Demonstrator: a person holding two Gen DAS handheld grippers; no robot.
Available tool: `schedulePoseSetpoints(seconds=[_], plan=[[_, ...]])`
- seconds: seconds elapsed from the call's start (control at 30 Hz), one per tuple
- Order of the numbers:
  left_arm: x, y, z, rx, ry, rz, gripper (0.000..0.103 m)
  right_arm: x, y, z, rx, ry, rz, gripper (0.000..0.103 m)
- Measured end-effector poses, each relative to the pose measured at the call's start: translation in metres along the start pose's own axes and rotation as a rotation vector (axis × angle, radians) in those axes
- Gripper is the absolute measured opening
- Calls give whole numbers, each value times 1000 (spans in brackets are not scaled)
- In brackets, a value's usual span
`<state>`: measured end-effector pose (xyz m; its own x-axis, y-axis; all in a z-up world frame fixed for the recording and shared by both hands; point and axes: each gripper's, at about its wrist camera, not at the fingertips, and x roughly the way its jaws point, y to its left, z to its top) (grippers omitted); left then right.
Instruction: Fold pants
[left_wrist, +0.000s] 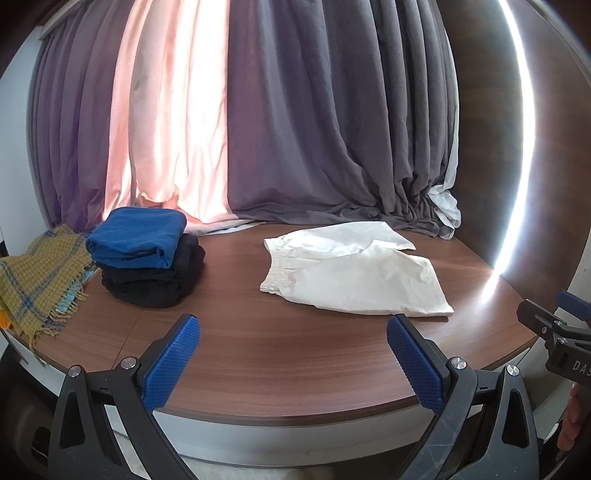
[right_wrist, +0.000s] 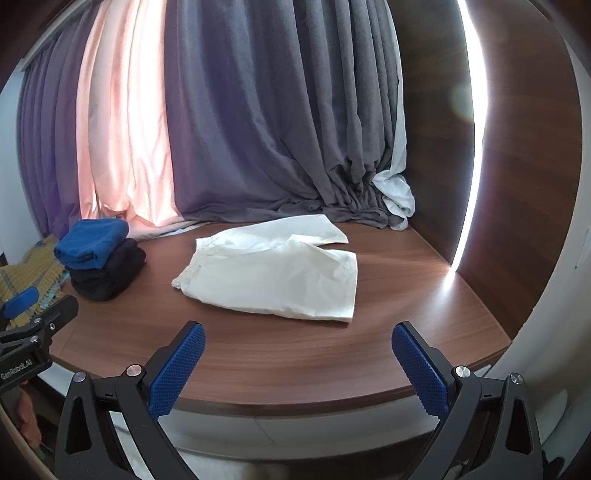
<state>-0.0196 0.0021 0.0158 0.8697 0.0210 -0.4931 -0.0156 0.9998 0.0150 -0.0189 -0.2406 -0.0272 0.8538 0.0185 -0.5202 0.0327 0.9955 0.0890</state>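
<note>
Okay, my left gripper (left_wrist: 293, 354) and right gripper (right_wrist: 298, 360) both gape, empty; grabbing only 1 layer of the white shorts (right_wrist: 273, 269) would skew my fold.

A home bedroom or living space is showing here: long curtains (left_wrist: 295, 110) are hanging behind a wooden table (left_wrist: 295, 354), folded clothes (left_wrist: 147, 258) and a blanket (left_wrist: 40, 277) are lying on it.

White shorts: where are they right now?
The white shorts lie flat on the wooden table, right of centre in the left wrist view, right of the stack of folded clothes, before the grey curtain.
</note>
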Motion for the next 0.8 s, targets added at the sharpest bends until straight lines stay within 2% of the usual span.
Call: schedulePoseSetpoints(seconds=[0.8], plan=[[7, 11, -1, -15, -1, 4, 103, 7, 14, -2, -19, 4, 1, 102]])
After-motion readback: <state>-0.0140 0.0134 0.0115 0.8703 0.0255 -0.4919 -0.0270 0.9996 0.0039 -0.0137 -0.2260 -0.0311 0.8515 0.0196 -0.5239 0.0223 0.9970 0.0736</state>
